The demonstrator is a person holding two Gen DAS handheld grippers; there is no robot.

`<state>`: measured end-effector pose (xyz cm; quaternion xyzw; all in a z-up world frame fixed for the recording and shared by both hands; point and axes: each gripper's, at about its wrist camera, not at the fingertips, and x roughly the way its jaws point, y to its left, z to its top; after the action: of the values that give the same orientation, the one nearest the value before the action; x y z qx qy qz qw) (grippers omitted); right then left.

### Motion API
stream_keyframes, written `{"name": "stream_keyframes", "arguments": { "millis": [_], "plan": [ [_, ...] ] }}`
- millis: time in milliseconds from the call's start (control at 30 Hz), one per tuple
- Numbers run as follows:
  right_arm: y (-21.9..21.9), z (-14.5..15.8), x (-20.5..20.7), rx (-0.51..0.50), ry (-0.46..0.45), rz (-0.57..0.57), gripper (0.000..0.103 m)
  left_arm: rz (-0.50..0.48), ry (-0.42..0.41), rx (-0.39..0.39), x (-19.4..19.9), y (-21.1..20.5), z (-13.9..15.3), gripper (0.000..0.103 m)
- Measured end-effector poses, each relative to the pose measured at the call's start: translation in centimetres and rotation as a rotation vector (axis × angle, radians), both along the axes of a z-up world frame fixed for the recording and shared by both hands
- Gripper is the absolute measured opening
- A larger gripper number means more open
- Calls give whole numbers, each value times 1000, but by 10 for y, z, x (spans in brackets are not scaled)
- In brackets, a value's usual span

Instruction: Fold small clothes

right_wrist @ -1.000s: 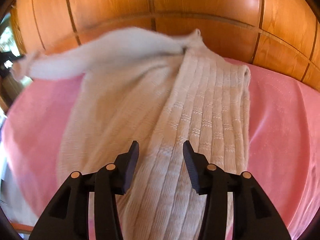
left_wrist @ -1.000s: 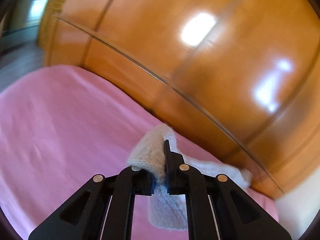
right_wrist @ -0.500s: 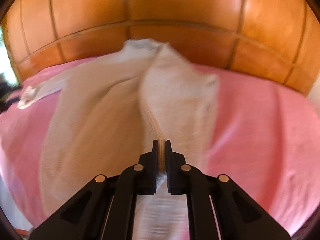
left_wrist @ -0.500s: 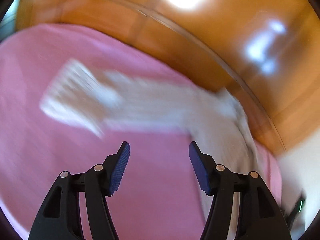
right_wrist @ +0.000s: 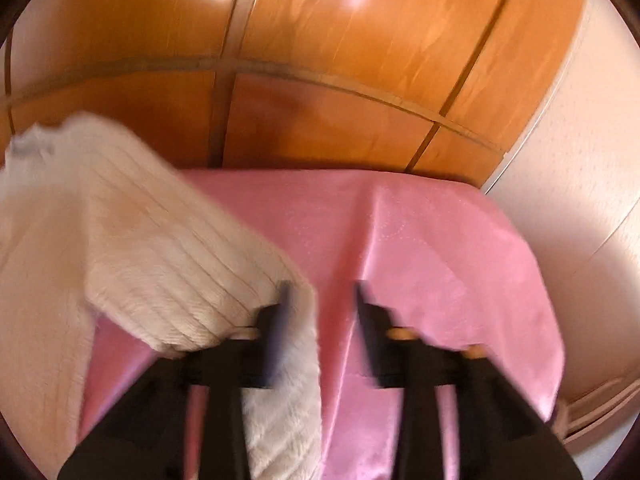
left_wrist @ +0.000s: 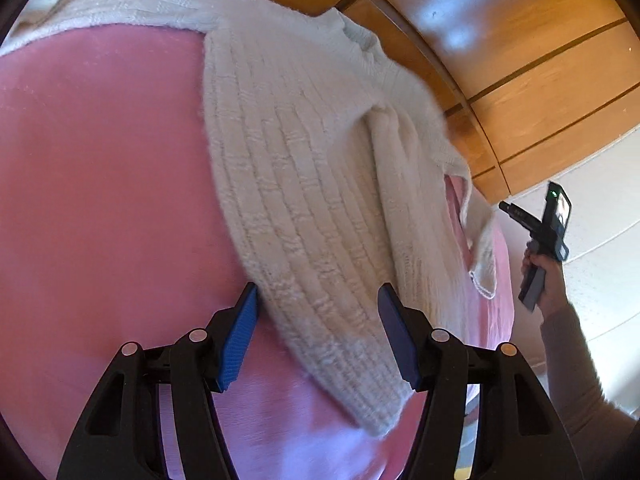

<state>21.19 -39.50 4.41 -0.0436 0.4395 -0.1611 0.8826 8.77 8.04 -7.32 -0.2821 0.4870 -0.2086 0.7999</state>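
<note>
Both grippers spread wide: left gripper (left_wrist: 318, 334) straddles sweater (left_wrist: 304, 184) hem; right gripper (right_wrist: 320, 320) beside its edge.

Ribbed knit sweater (left_wrist: 304, 184), glossy wood wardrobe (right_wrist: 360, 60)

bare pink sheet (left_wrist: 100, 200) lies open left of the cream sweater (left_wrist: 304, 184), and more (right_wrist: 440, 248) to its right, while the wooden wardrobe (right_wrist: 340, 60) walls off the bed's far edge.
</note>
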Motion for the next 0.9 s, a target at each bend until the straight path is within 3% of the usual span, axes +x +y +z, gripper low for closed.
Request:
{"name": "stream_keyframes", "arguments": {
  "millis": [33,100,167,267,333,400,433,500,633,800,900],
  "plan": [
    [8,0,-5,42,1,21,47,6,2,-12,3,1,0,59],
    [33,-2,-39,235,16,121,46,23,15,-33,7,0,-1,48],
    [58,-9,-69,367,47,206,46,21,24,-42,13,-5,-5,33],
    [104,-34,-113,595,142,305,46,31,33,-60,15,-12,-7,30],
    [127,-49,-132,666,195,337,46,49,26,-71,15,-15,-9,30],
    [151,-62,-148,686,223,349,45,59,16,-56,15,-18,-10,11],
    [157,-62,-153,668,215,349,43,59,12,-40,17,-19,-11,7],
    [165,-56,-158,689,200,358,10,66,-19,-32,14,-16,-5,6],
    [157,-11,-165,632,96,397,9,83,-110,-33,4,4,25,5],
    [130,70,-198,578,-68,425,8,118,-220,-30,-14,47,77,4],
    [118,87,-228,554,-88,445,6,126,-250,-15,-37,76,99,4]
  ]
}}
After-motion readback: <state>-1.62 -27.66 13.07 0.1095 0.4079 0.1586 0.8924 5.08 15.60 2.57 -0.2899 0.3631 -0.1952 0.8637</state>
